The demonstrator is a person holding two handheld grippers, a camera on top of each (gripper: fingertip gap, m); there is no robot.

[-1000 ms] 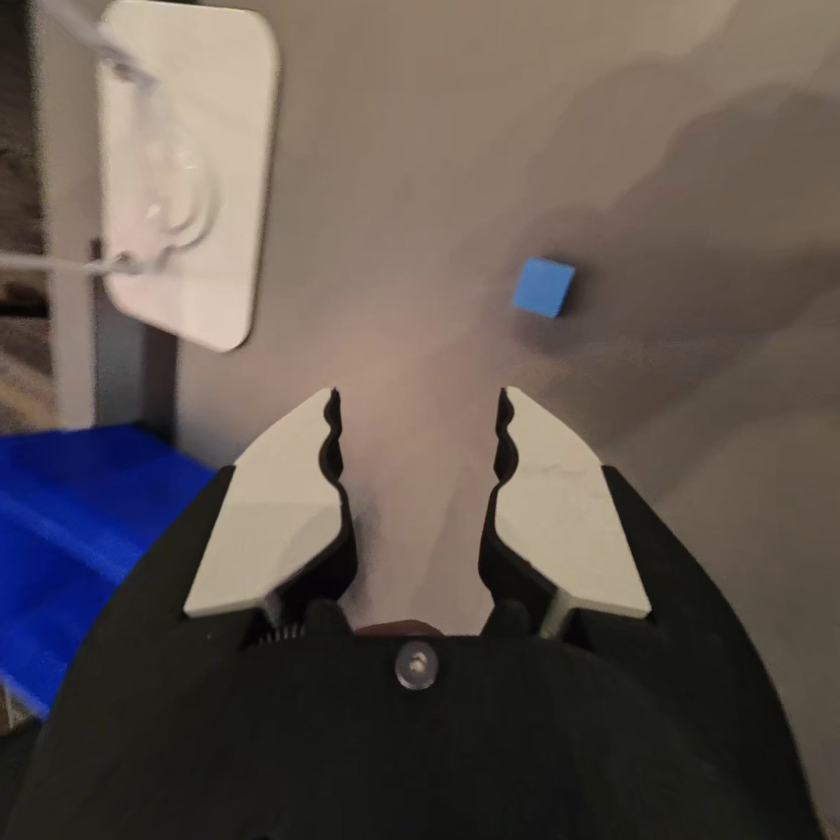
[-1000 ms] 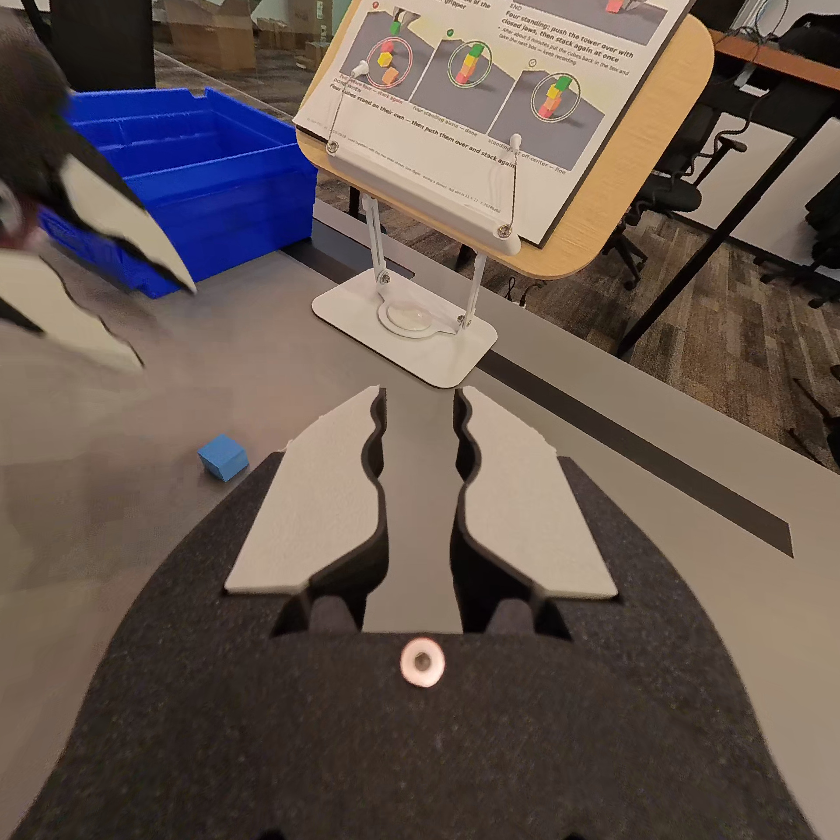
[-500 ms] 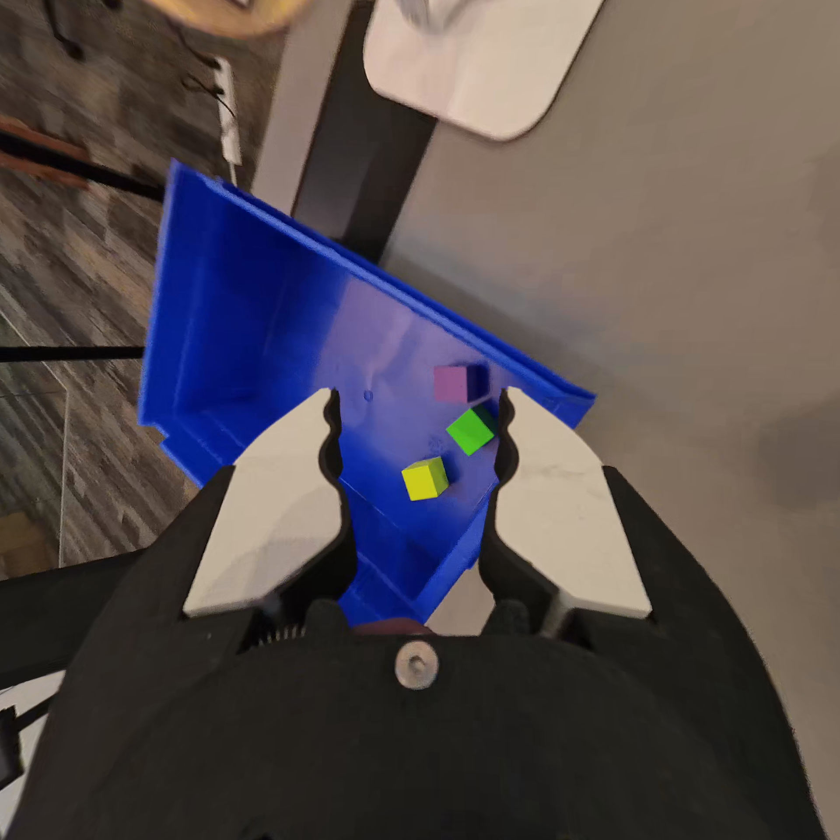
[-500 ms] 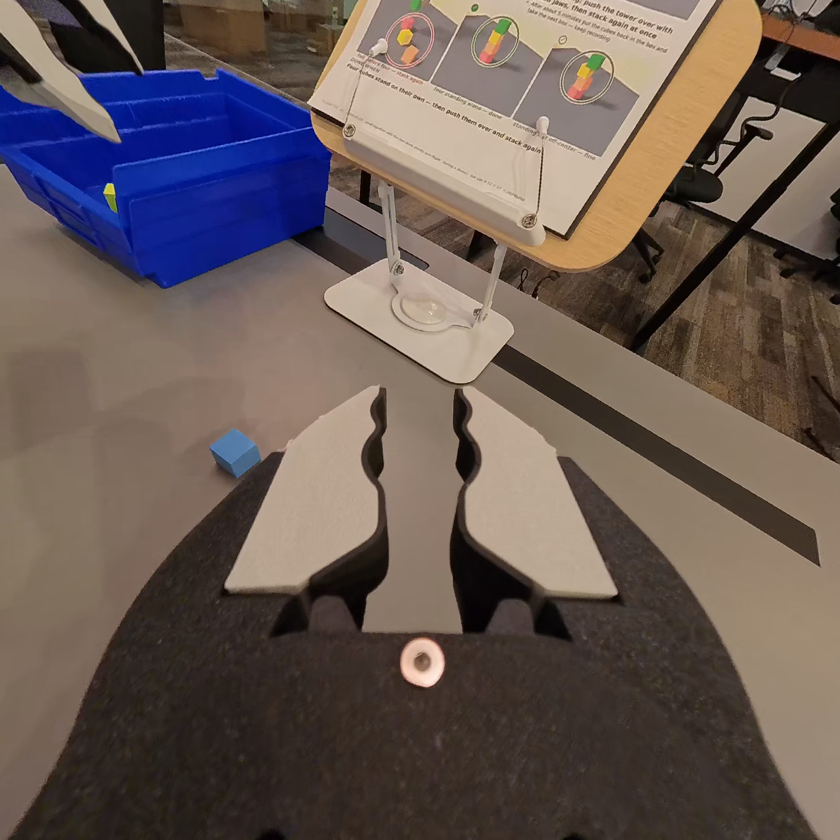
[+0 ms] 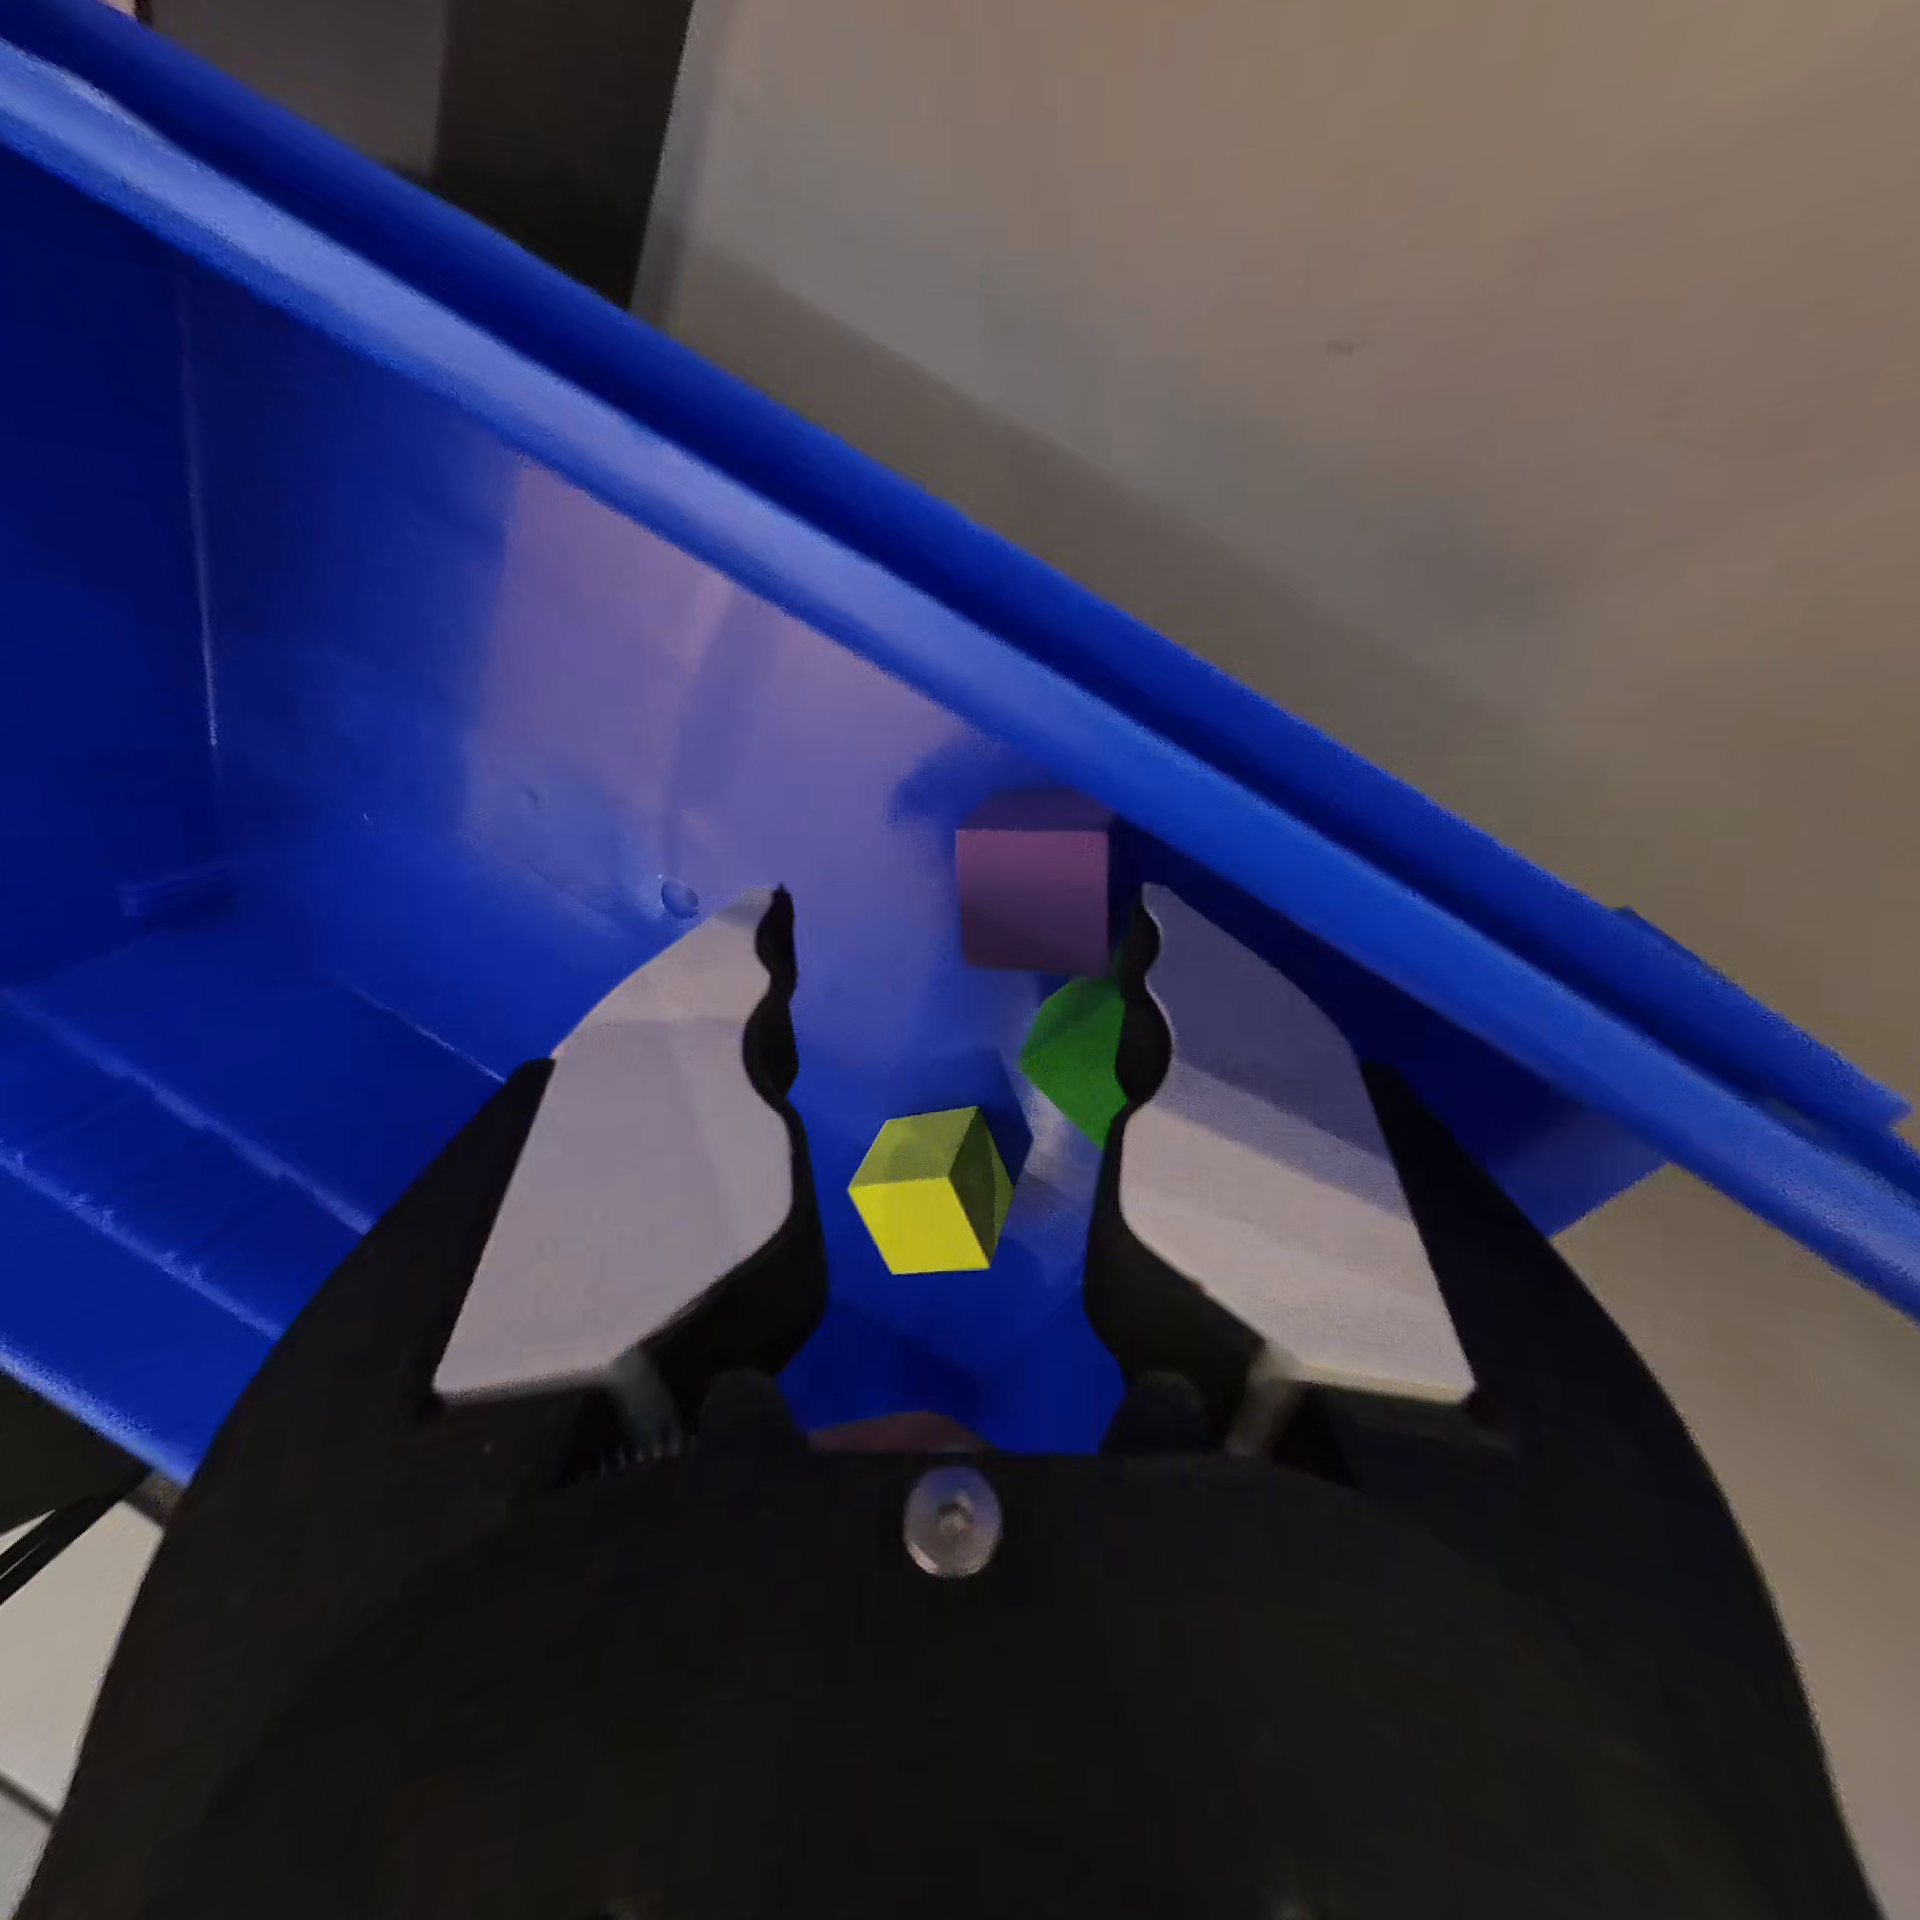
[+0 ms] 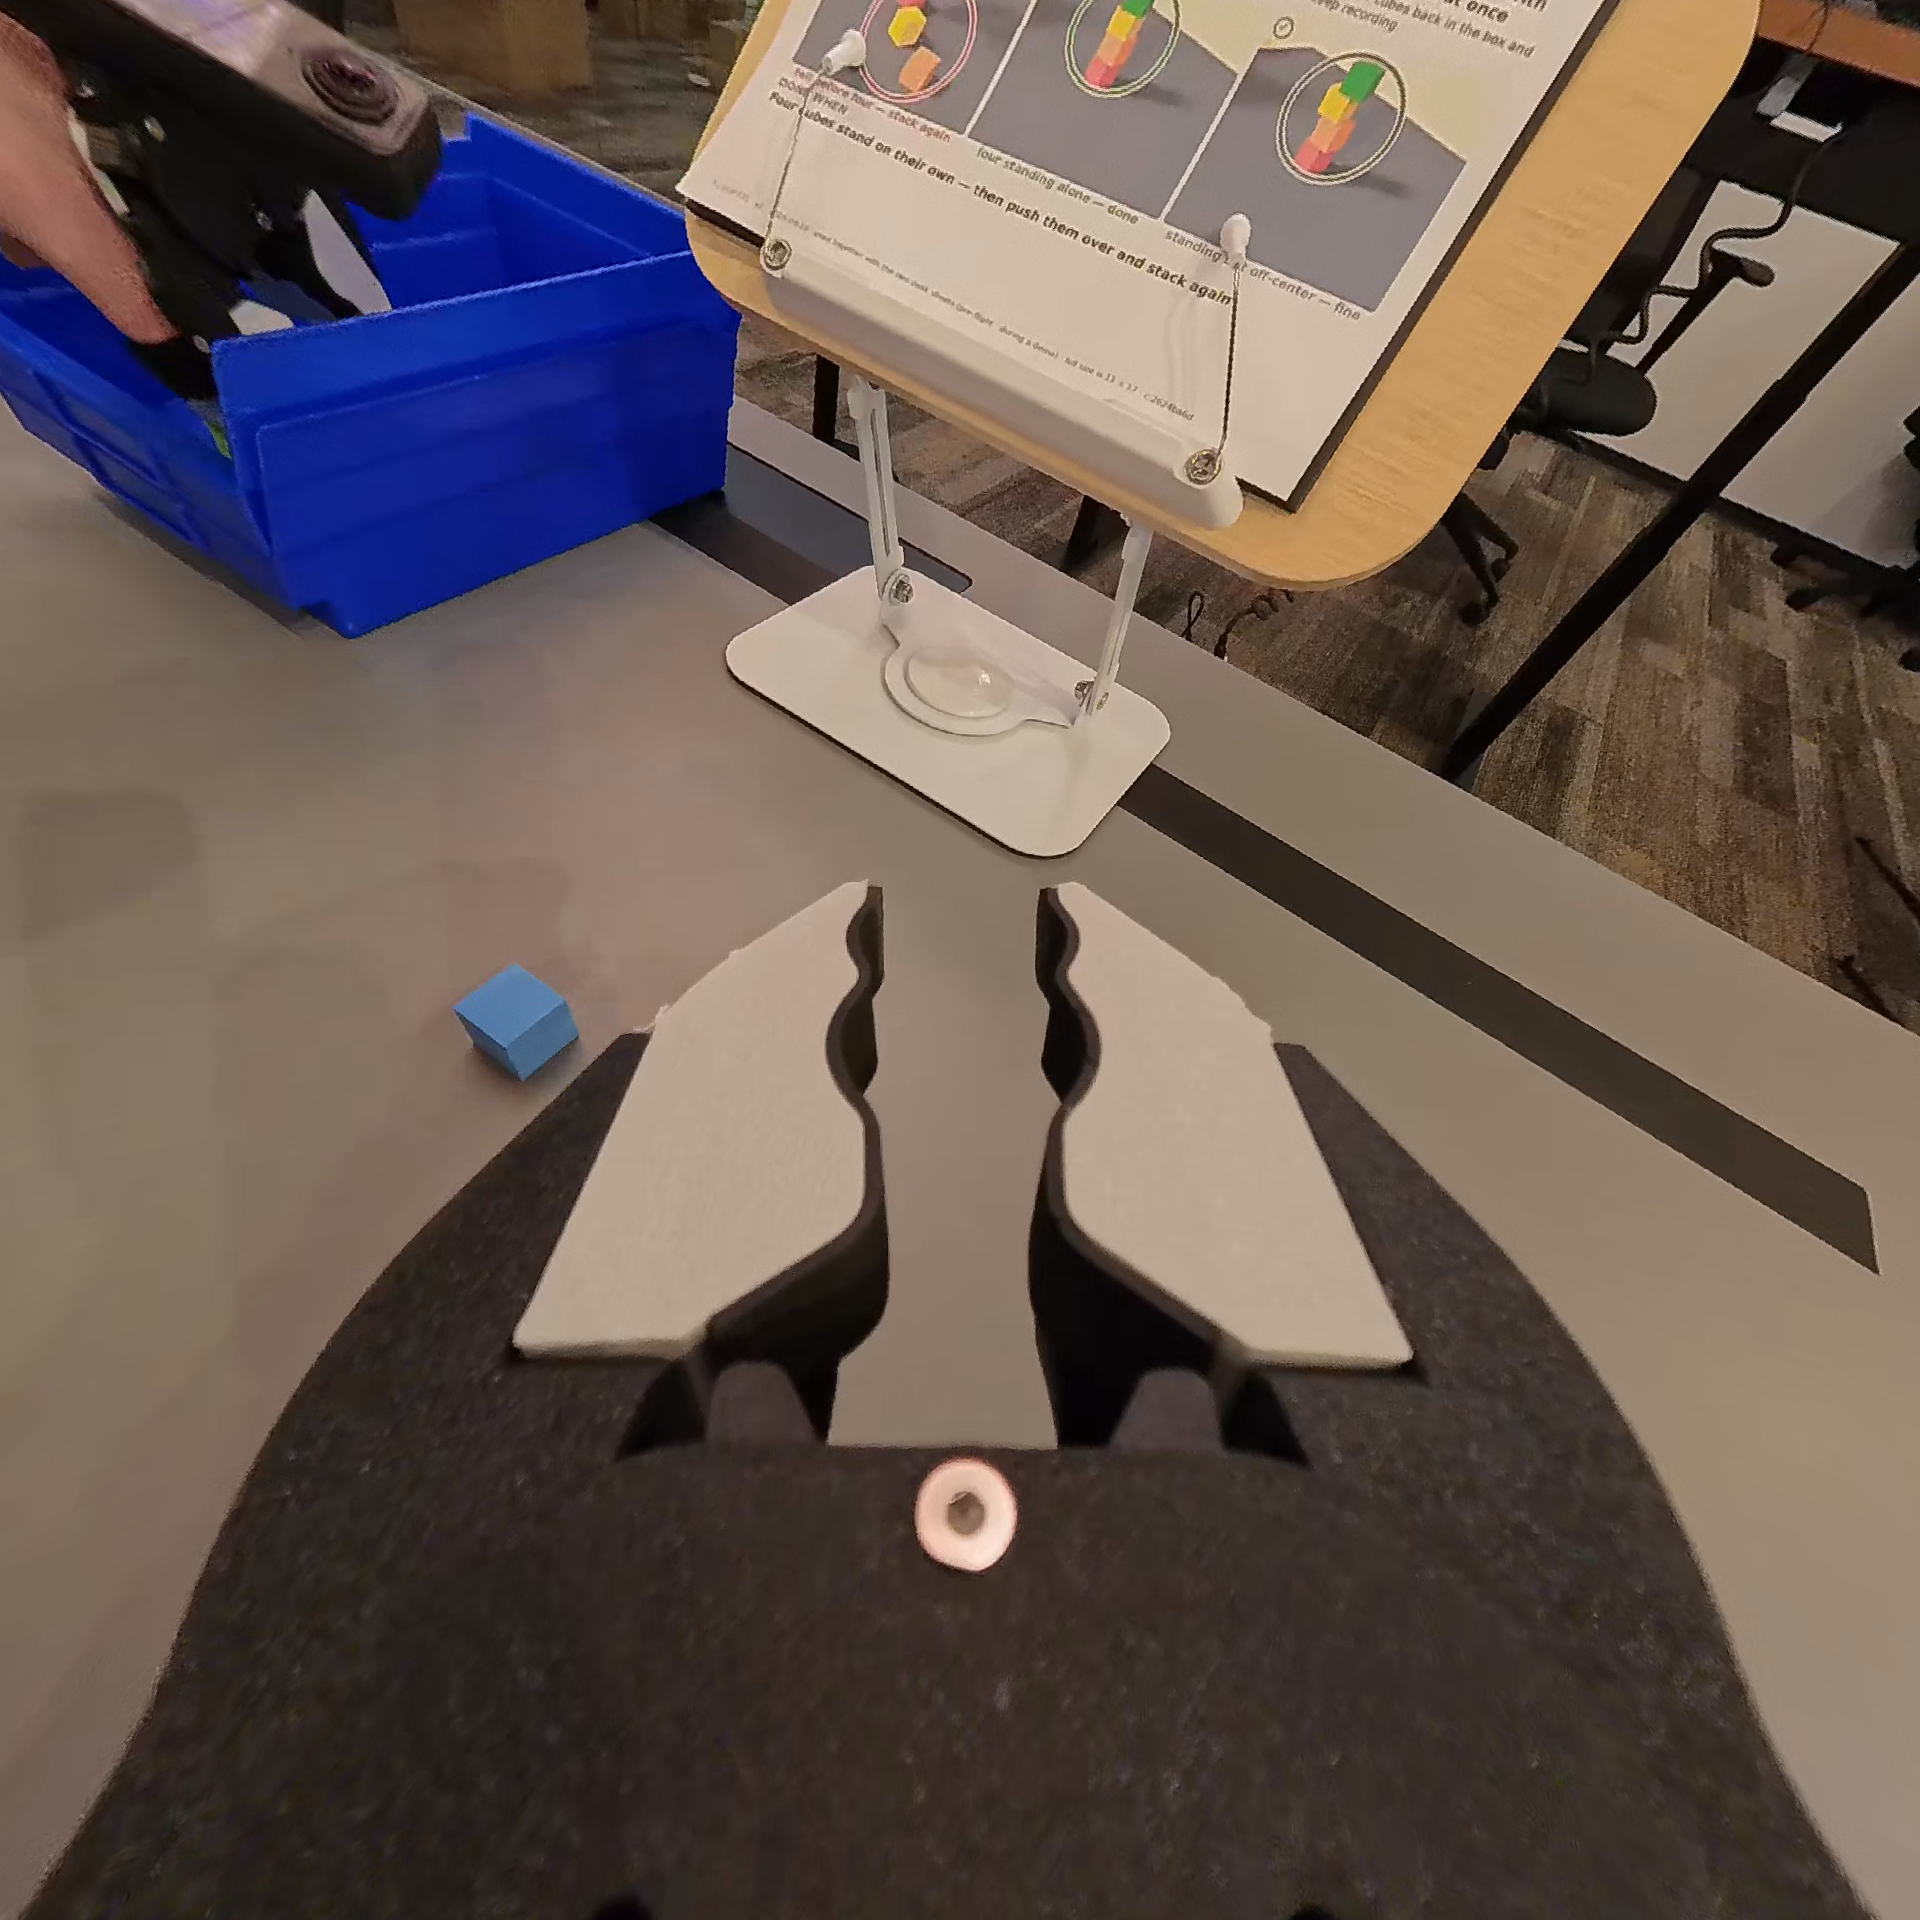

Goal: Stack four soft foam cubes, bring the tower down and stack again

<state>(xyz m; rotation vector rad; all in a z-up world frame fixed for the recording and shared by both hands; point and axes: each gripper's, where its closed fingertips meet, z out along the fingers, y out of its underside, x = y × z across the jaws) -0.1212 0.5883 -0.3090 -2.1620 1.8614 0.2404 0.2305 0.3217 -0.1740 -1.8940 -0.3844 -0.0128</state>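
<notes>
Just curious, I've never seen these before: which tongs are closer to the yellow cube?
Left. The left tongs reach down into the blue bin, open, with the yellow cube between their fingers. The right tongs hover over the table, outside the bin.

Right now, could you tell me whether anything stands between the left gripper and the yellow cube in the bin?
Nothing visible does. The left gripper is open above the blue bin; the yellow cube lies free, with the green cube beside it.
</notes>
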